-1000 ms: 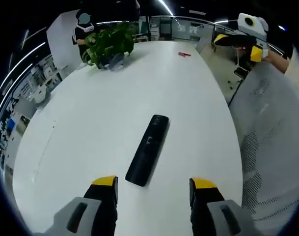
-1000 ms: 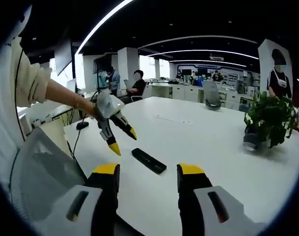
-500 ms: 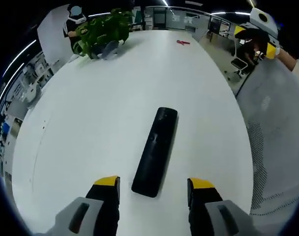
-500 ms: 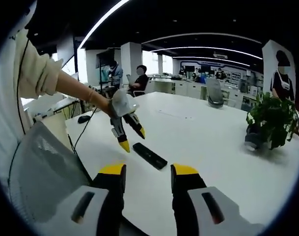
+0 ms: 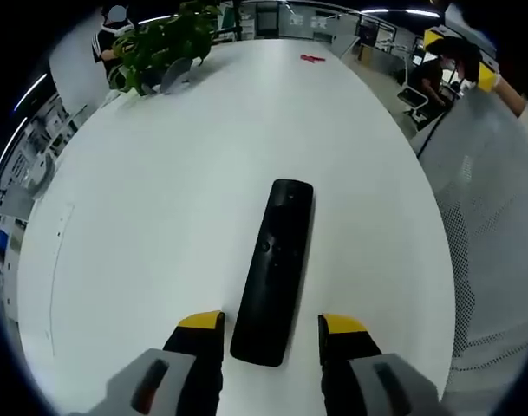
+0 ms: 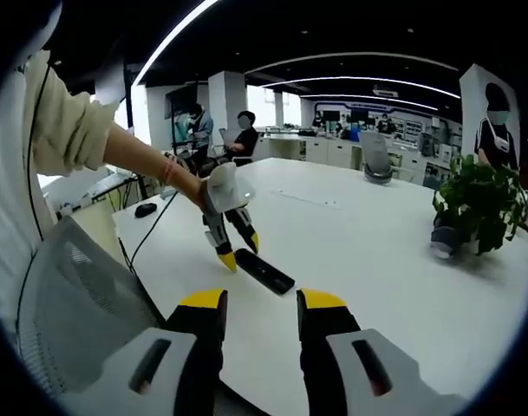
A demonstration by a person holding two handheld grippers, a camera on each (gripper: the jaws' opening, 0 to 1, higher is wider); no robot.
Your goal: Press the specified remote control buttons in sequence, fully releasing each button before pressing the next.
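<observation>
Cream long sleeve (image 6: 68, 130), grey claw (image 5: 272, 334) bodies with black jaws, yellow tips, dark oval slots

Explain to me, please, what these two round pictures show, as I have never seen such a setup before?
There is no robot here. A person holds a two-jaw tool in each hand, and a fisheye camera rides on each one, looking forward along its yellow-tipped jaws. The left gripper view looks down along the left tool, whose open jaws sit on either side of the near end of a black remote lying on a white table. The right gripper view looks from the right tool, also open and holding nothing, across the same table; there you see the person's arm lowering the left tool to the remote. A potted plant stands further along the table, and a small red thing lies at its far end.
</observation>
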